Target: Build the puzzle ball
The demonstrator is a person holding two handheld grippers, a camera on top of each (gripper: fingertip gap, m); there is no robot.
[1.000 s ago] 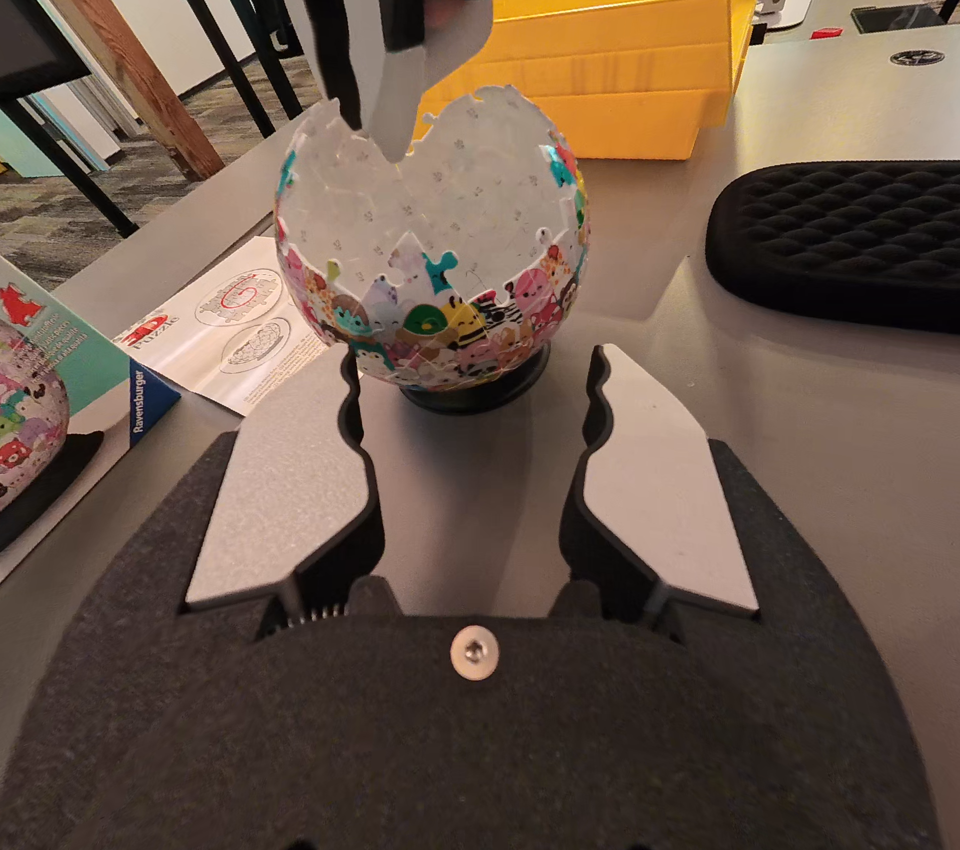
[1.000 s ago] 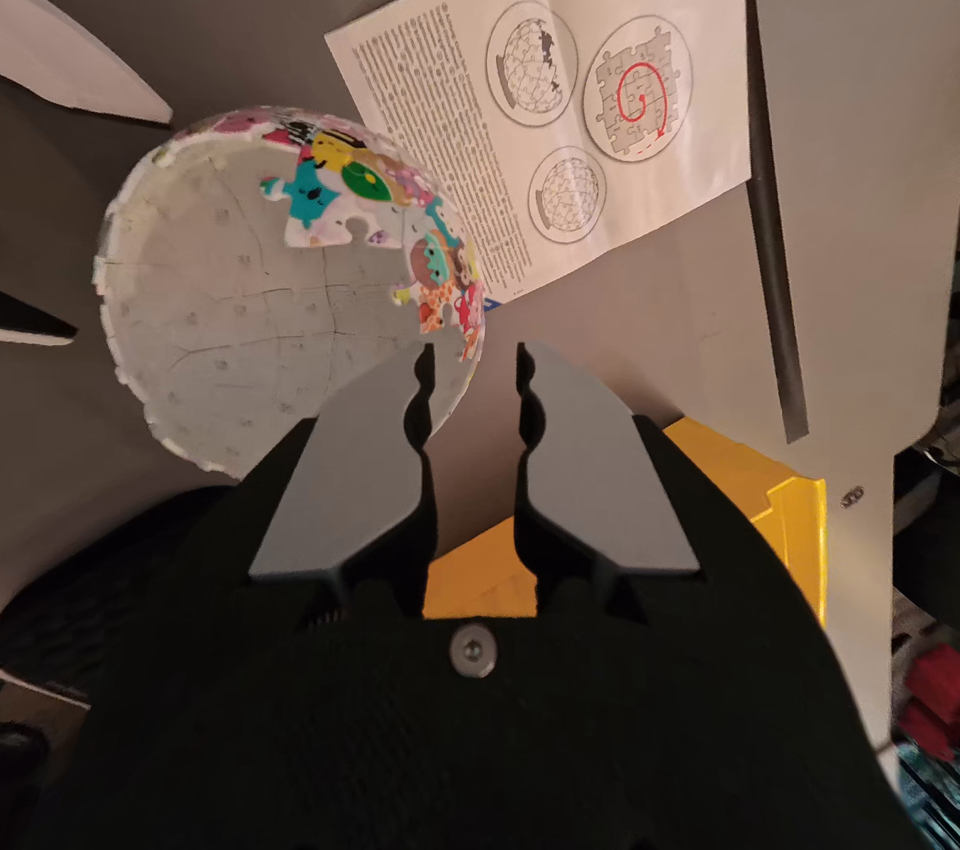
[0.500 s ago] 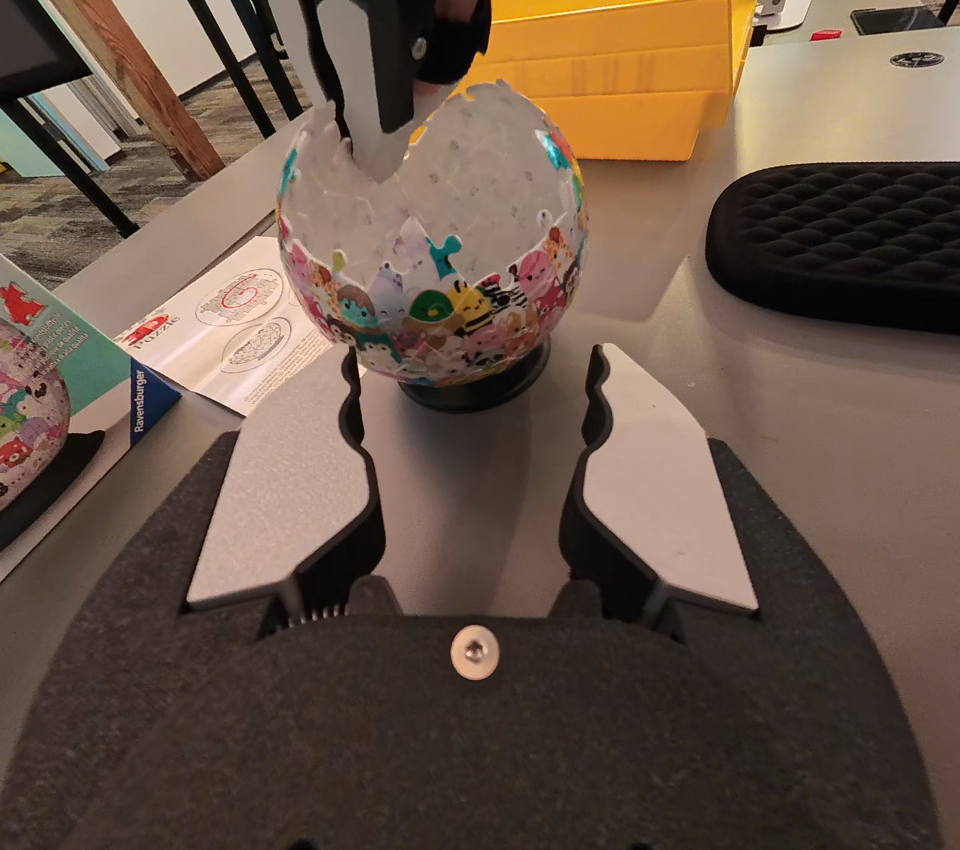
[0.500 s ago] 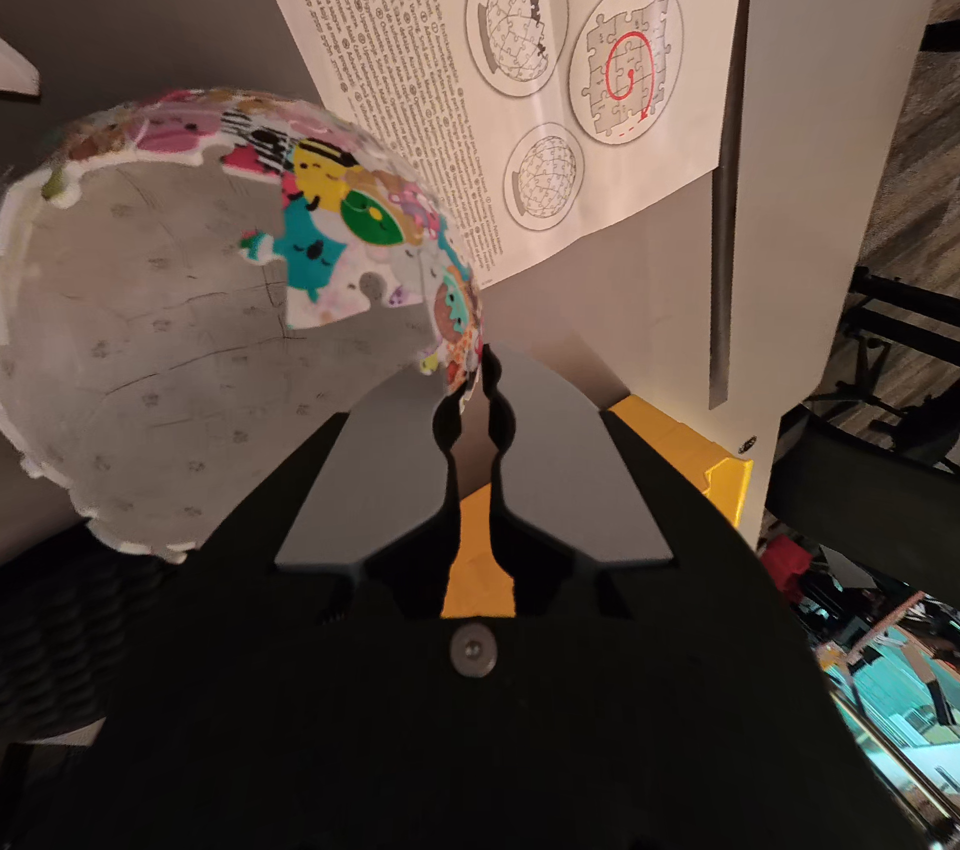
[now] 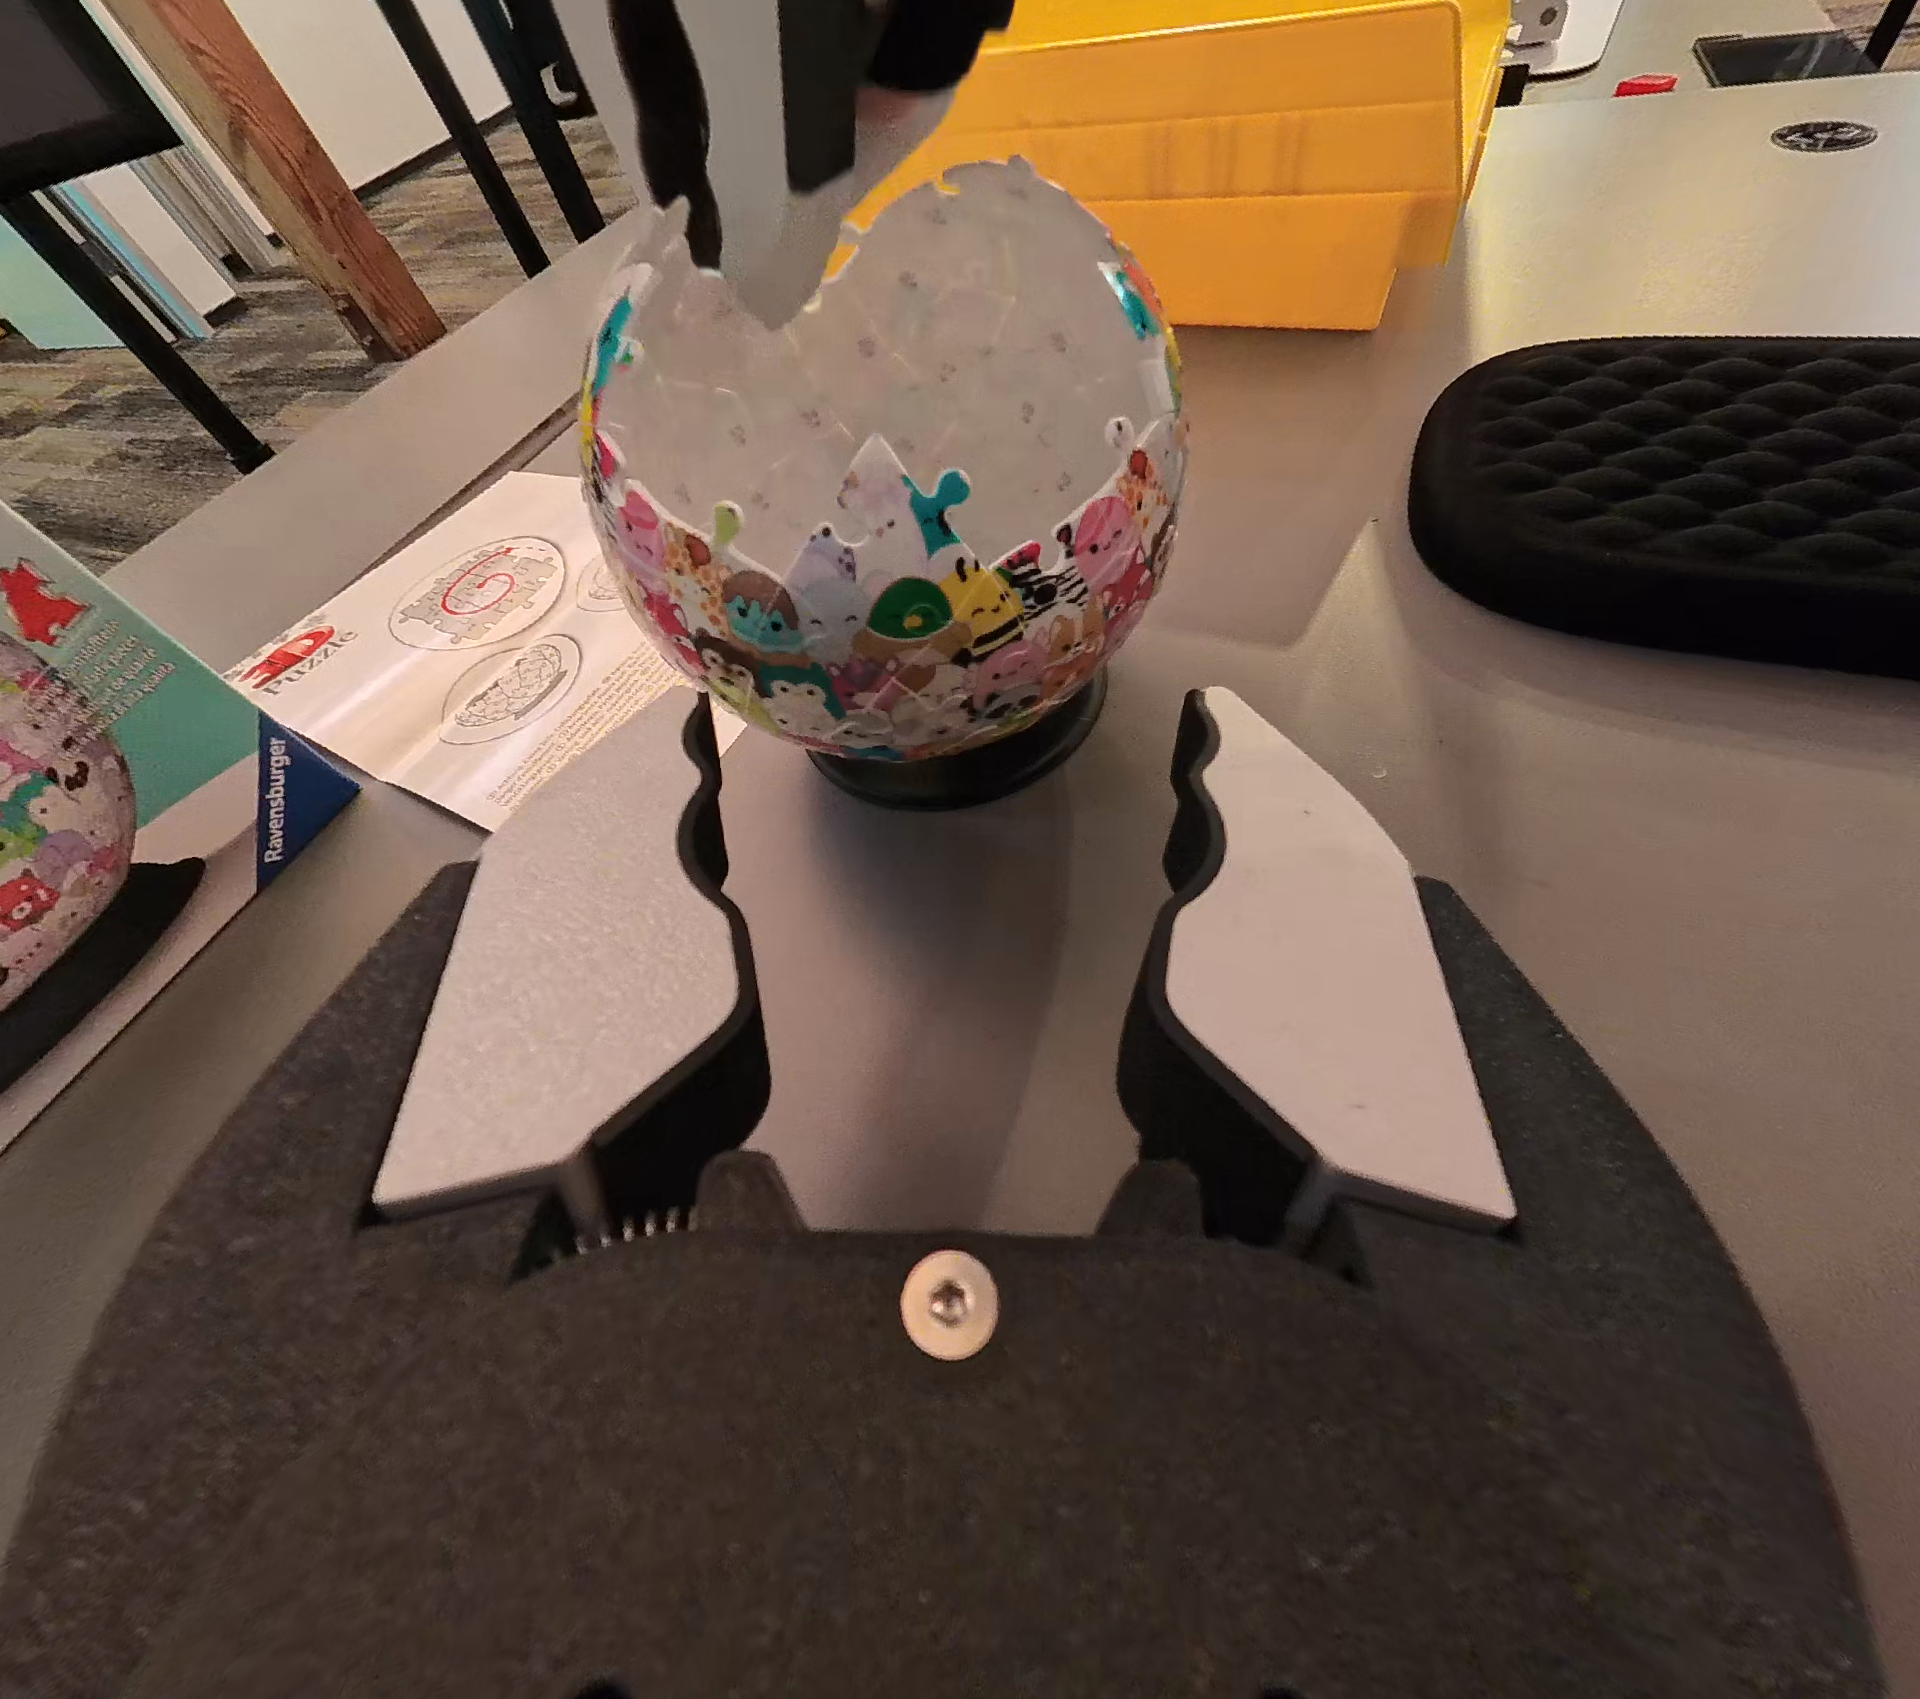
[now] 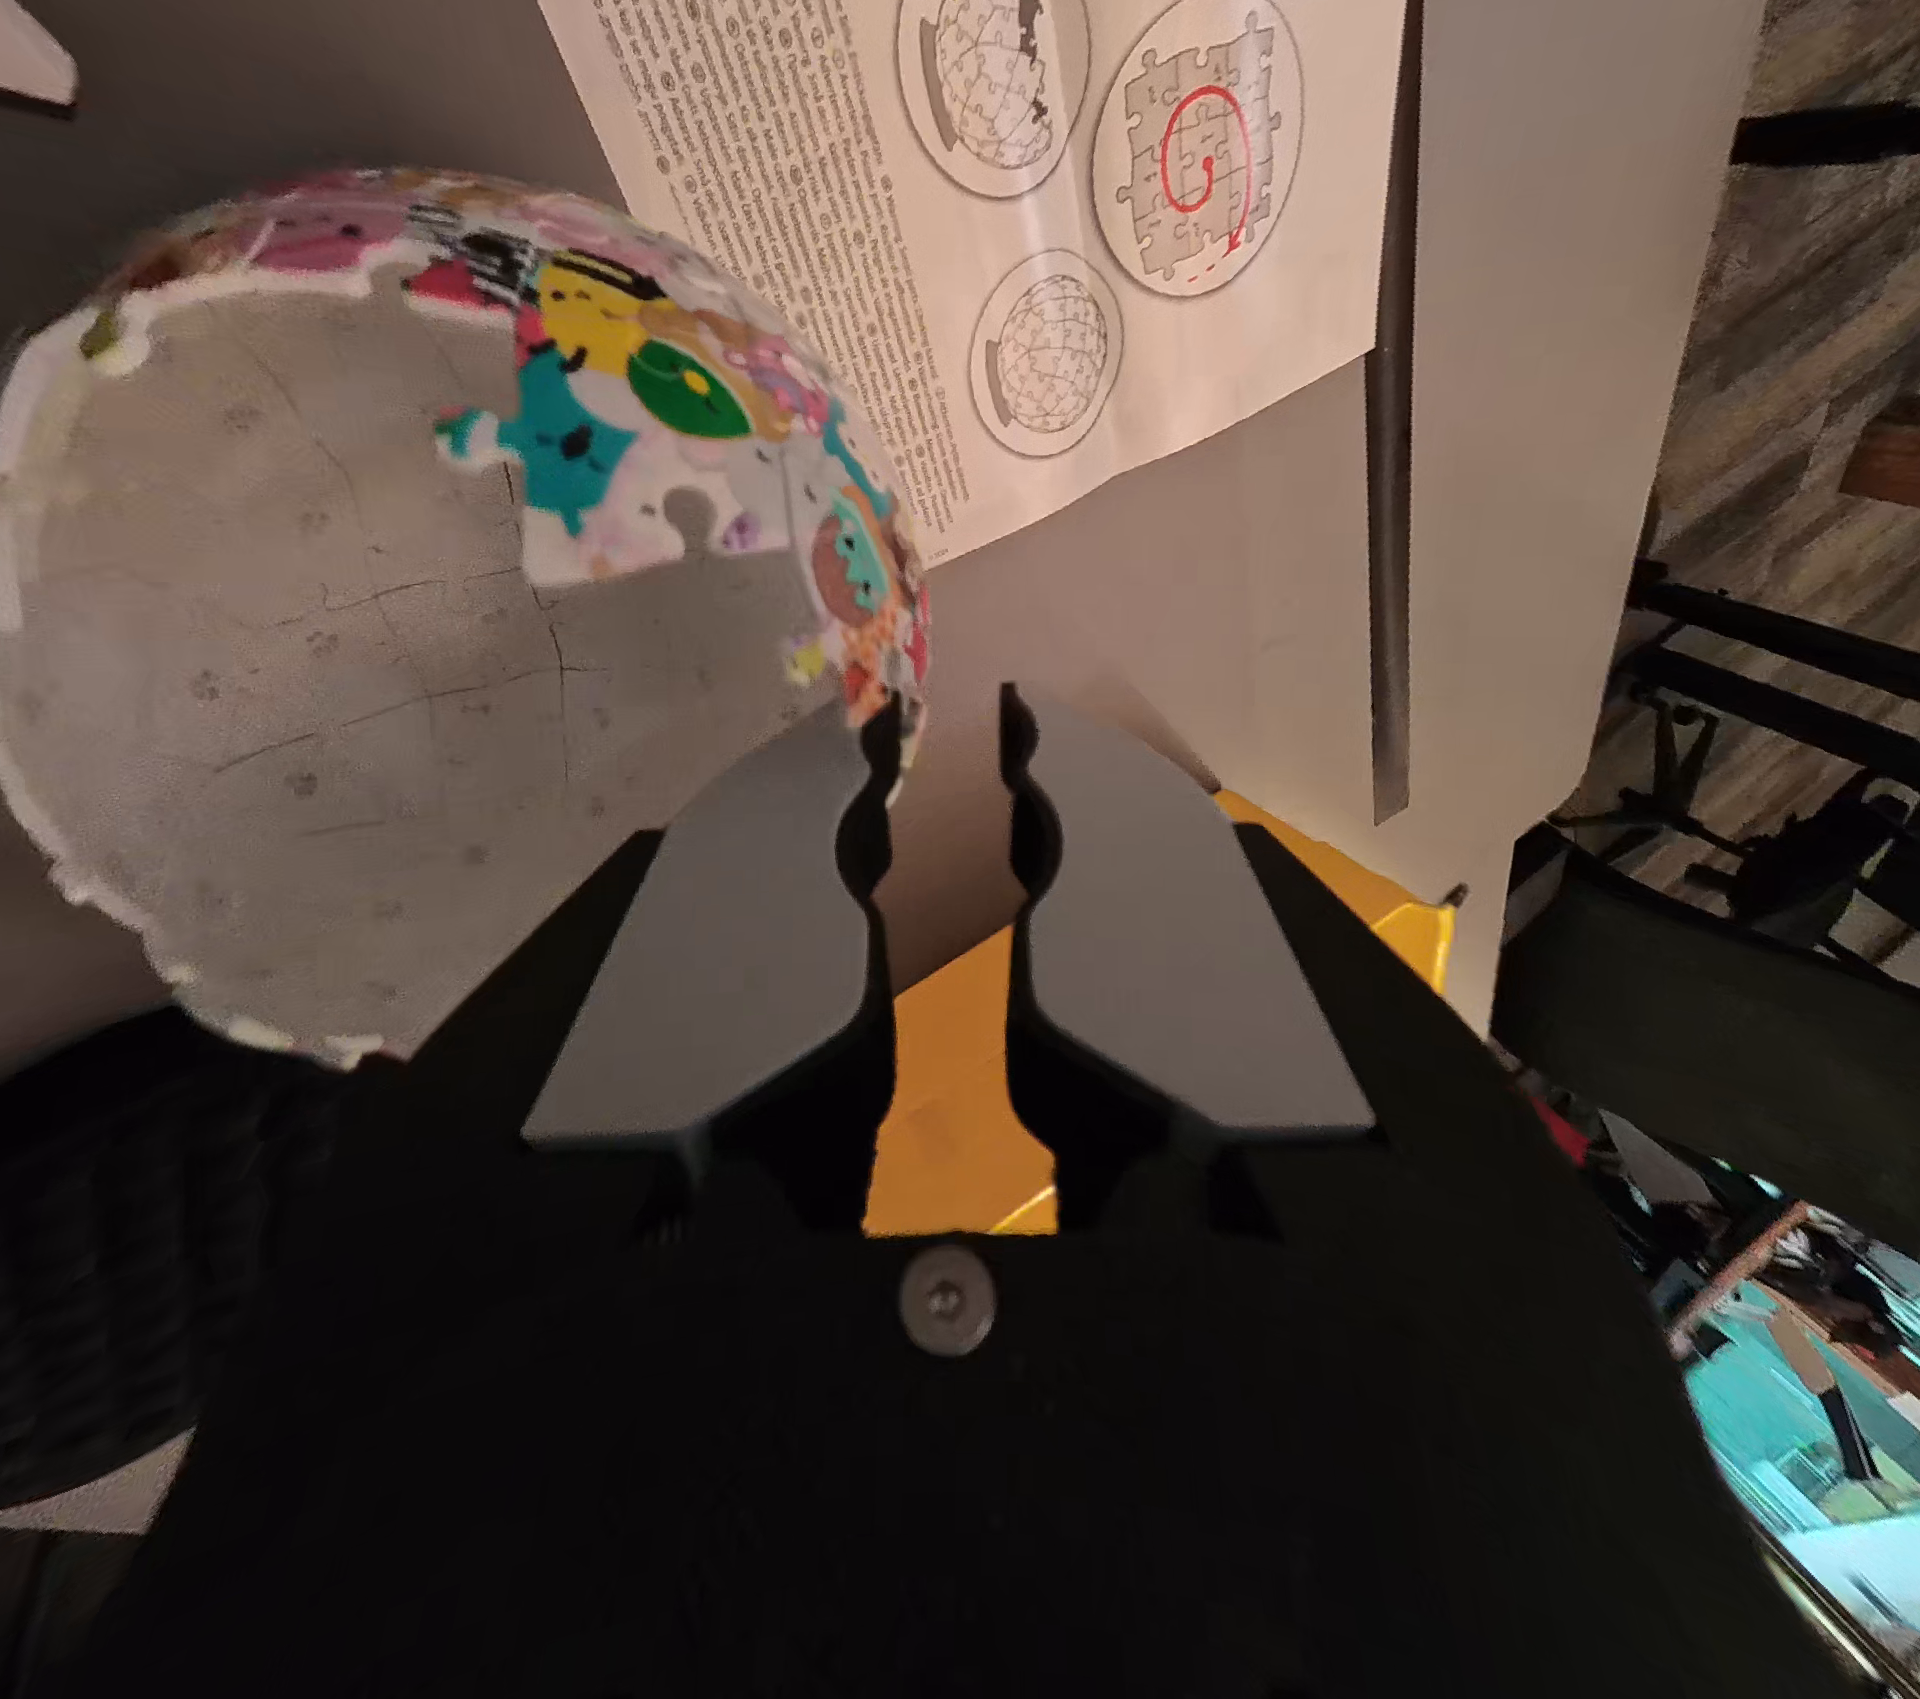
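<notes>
The puzzle ball (image 5: 883, 610) is a half-built shell, colourful outside and white inside, and sits on a black ring stand (image 5: 956, 776) on the grey table. Its open top has a jagged rim. My left gripper (image 5: 945, 714) is open and empty, low on the table just in front of the stand. My right gripper (image 5: 743, 278) comes down from above at the ball's far-left rim. In the right wrist view the ball (image 6: 312, 714) lies left of the right gripper (image 6: 945, 704). Its jaws stand a narrow gap apart with nothing between them, and the left fingertip touches the rim.
A white instruction sheet (image 5: 468, 641) lies left of the ball and also shows in the right wrist view (image 6: 987, 143). The puzzle box (image 5: 104, 714) is at the far left. Yellow bins (image 5: 1247, 143) stand behind the ball. A black quilted mat (image 5: 1683, 496) lies to the right.
The right gripper nearly shut around the ball's rim half a second ago and has since opened a little. It has drawn closer to the ball. The left gripper has not moved.
</notes>
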